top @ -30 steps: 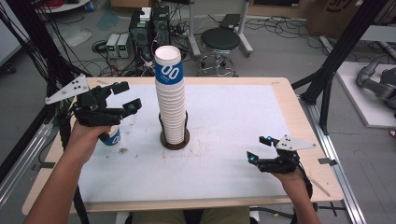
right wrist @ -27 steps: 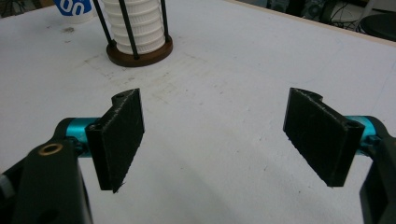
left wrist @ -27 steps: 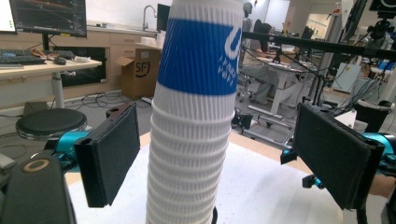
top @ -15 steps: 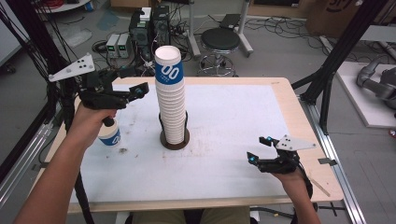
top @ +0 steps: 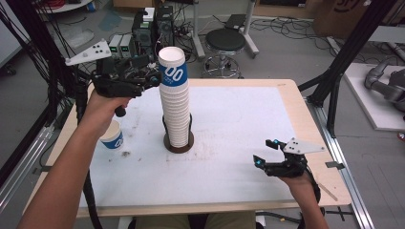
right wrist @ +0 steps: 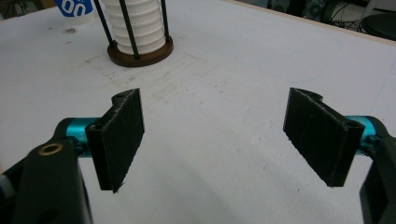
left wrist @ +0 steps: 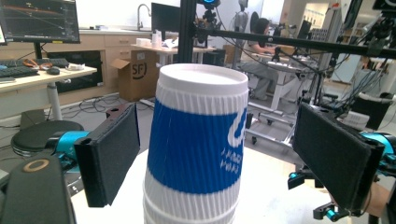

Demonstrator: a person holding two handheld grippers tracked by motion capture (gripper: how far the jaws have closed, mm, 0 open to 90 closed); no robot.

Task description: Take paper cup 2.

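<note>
At lower right of the high view, right gripper [top: 264,151] is sitting near the table [top: 239,191] edge, jaws spread wide, empty. Mid-left, single cup [top: 112,138] is standing. Upper left, left gripper [top: 152,71] is straddling the top cup [left wrist: 201,135] of the cup stack [top: 175,105], jaws wide, not touching.

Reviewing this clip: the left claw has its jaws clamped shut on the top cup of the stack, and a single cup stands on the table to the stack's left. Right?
Not quite. The left claw is open: in the left gripper view its jaws stand on either side of the top cup, with gaps showing. The single cup does stand on the table left of the stack.
</note>
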